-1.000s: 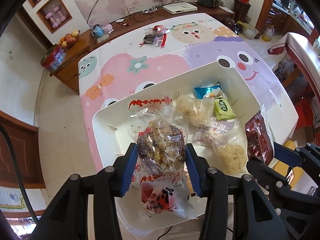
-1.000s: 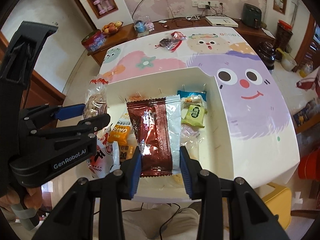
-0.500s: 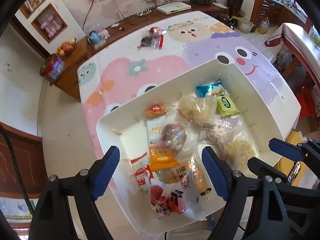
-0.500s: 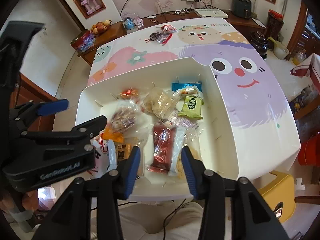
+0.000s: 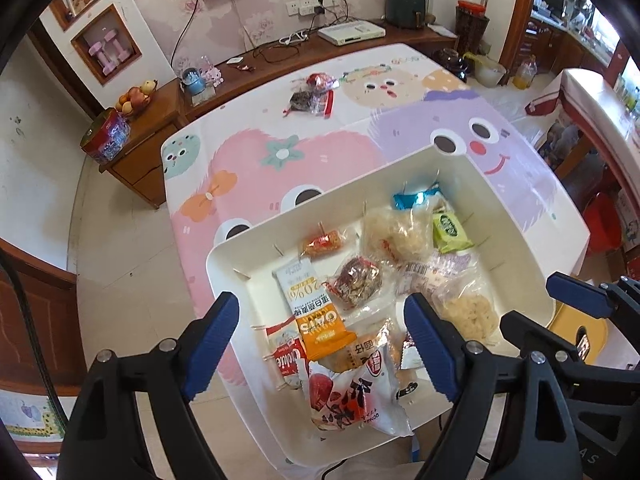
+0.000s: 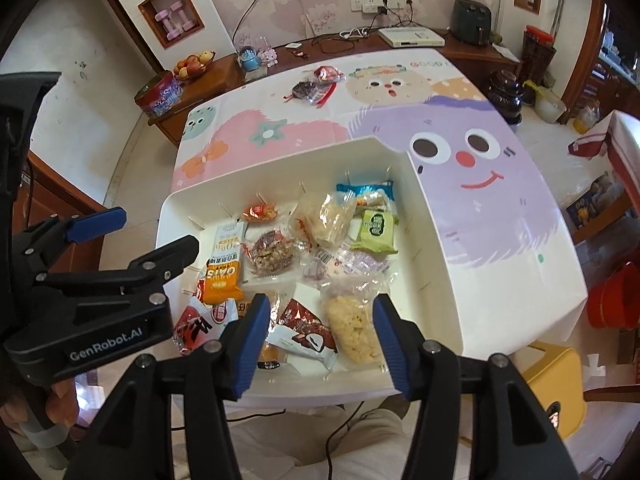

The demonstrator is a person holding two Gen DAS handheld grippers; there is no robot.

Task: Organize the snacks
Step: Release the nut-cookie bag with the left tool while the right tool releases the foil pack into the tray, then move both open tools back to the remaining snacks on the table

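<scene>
A white bin [image 5: 248,240] on the cartoon tablecloth holds several snack packets. Among them are a clear packet of nut clusters [image 5: 356,282], an orange oats bar [image 5: 316,304] and a green packet [image 5: 450,232]. My left gripper [image 5: 320,312] hovers open over the bin's near end, nothing between its fingers. In the right wrist view my right gripper [image 6: 322,312] hangs above a dark red packet [image 6: 308,328] and a puffed-rice packet [image 6: 354,328]. Its jaws are opening and touch neither. The left gripper [image 6: 152,230] shows at that view's left. Two more snacks [image 6: 316,86] lie at the table's far side.
A wooden sideboard [image 5: 160,120] with a fruit bowl and a tin runs behind the table. A yellow stool [image 6: 560,380] and a red bucket [image 6: 612,300] stand at the right. A person's lap lies below the bin's near edge. The right gripper [image 5: 536,302] is close at my left gripper's right.
The left gripper opened wide and let go of the nut-cluster packet, which now lies in the bin. The right gripper released the dark red packet, which dropped into the bin's near end.
</scene>
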